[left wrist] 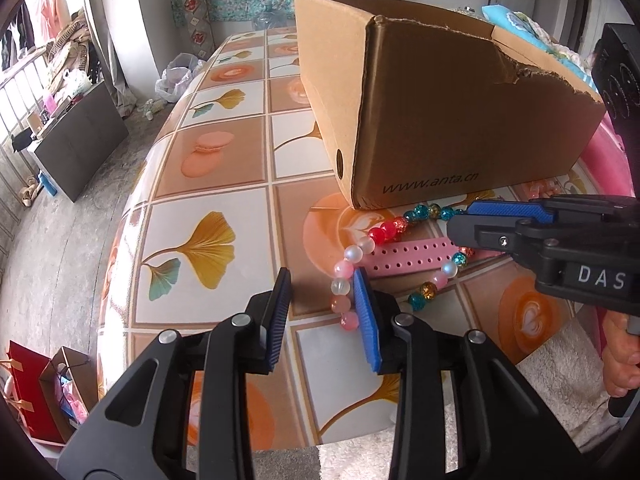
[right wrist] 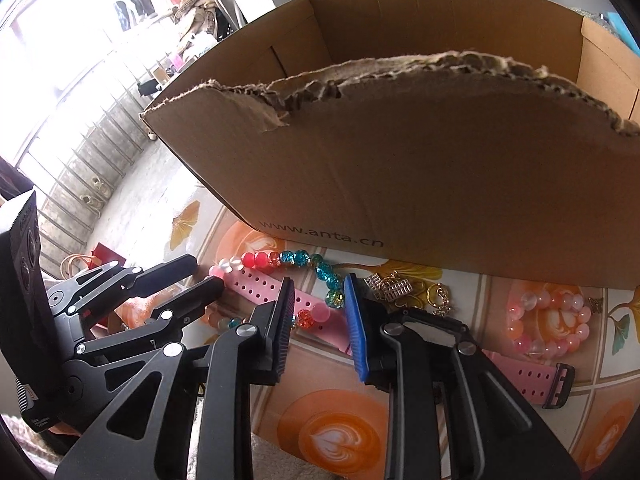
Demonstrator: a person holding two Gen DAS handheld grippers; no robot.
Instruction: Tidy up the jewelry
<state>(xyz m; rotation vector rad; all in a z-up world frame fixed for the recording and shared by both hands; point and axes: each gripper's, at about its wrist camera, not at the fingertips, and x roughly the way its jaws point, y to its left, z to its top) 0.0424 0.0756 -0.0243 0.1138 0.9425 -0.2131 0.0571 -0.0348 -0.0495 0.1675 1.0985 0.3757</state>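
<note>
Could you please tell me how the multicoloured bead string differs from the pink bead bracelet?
The multicoloured bead string mixes red, teal, amber and pale beads; the pink bead bracelet is pink and clear only. The string sprawls across the pink strap; the bracelet lies in a compact ring. Both rest on the tablecloth.

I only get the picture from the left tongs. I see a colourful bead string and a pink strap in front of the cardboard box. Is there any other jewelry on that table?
Observer: Yes. The right-hand view shows a small heap of gold pieces close to the box, right of the bead string.
Operator: Anything further along?
Observer: A bracelet of pink beads lies flat on the table, apart from the gold heap.
Operator: Where does the strap end?
Observer: Beyond the right tongs, a pink strap ends in a black buckle. Whether it is the same strap is hidden.
</note>
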